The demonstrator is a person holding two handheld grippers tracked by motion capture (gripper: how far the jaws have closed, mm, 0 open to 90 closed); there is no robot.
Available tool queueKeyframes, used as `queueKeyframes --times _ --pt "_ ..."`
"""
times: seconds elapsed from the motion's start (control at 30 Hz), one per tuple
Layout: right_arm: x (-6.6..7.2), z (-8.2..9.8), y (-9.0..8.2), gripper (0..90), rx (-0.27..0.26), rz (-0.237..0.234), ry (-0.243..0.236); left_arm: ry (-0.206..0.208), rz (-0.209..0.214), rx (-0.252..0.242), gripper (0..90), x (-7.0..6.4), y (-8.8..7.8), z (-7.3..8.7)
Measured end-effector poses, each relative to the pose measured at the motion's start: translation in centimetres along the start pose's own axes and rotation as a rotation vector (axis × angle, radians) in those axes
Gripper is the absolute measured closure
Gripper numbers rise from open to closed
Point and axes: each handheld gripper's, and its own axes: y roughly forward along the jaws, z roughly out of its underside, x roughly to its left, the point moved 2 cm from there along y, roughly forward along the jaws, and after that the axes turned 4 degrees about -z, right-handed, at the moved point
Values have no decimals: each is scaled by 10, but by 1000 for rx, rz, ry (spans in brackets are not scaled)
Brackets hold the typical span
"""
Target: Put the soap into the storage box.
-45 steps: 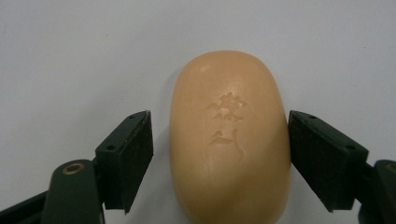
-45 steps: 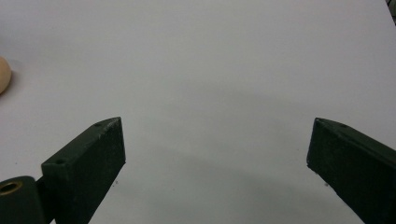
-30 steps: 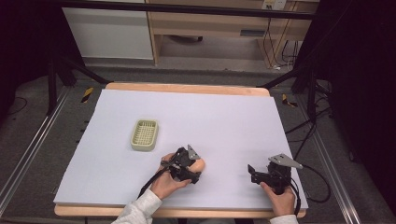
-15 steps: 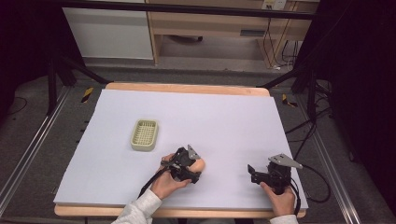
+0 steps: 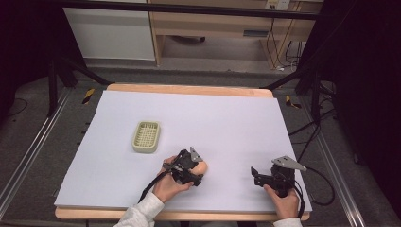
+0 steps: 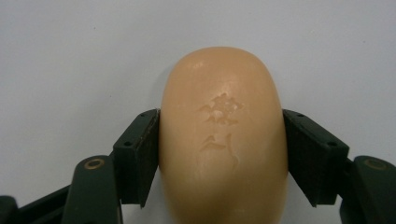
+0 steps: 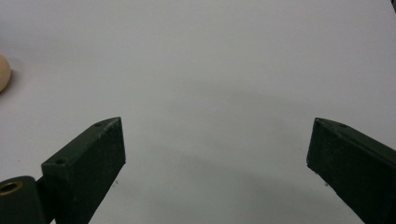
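— Looking for change, I am finding almost none: against the two earlier high views, the left gripper (image 5: 195,171), the right gripper (image 5: 257,176) and the dish (image 5: 146,136) are all sitting where they were.

— So nothing is moving?

— Nothing I can make out. The left gripper is still clamping the soap (image 6: 223,135), its jaws pressing on both long sides (the left gripper view is showing the stamped mark facing up). The soap is lying low over the sheet (image 5: 227,123), near the front edge of the table (image 5: 189,90), a little left of the middle; whether it is touching the sheet or just clear of it, I cannot tell.

— And the right one?

— Idling, jaws spread wide with nothing between them, hovering near the front right corner. A sliver of soap (image 7: 3,72) is peeking in at the left margin of its view.

— What is that meaning for the work?

— I am judging that the grasp is made and the carry is not yet begun. The dish is waiting empty toward the left edge, well apart from the soap, so a lift and a move back and left is probably coming (only a guess).
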Motion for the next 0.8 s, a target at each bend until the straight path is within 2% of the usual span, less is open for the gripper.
queueKeyframes --times 0.37,0.8 --pt "0 0 0 47 0 -1 4 -24 8 -23 317 4 -13 0" --pt "0 0 -1 47 -4 0 -1 -52 -2 -50 318 12 -26 2"
